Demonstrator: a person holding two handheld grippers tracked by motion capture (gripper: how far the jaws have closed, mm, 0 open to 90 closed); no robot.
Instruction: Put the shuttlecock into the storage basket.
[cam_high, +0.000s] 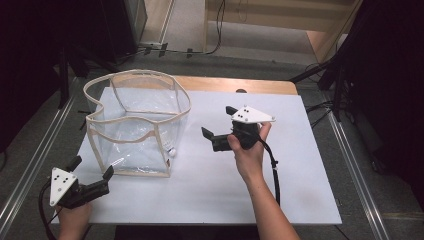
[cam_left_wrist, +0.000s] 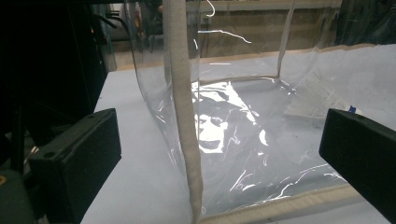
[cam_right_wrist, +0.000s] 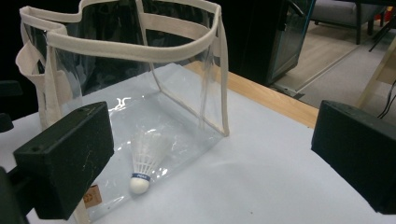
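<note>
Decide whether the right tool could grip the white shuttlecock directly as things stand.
Probably not: the white shuttlecock lies inside the clear plastic bag with beige trim, whose wall separates it from the open right tool. Only the bag's open top offers access.

A close look along the left gripper, whose 2 black jaws rise from the bottom corners and stand wide apart with nothing between them. Just beyond them stands a clear plastic bag on a white table. A cream fabric trim runs upright down the bag's near corner, and another strip edges its base. Bright glare glints off the plastic. The far left is dark
</note>
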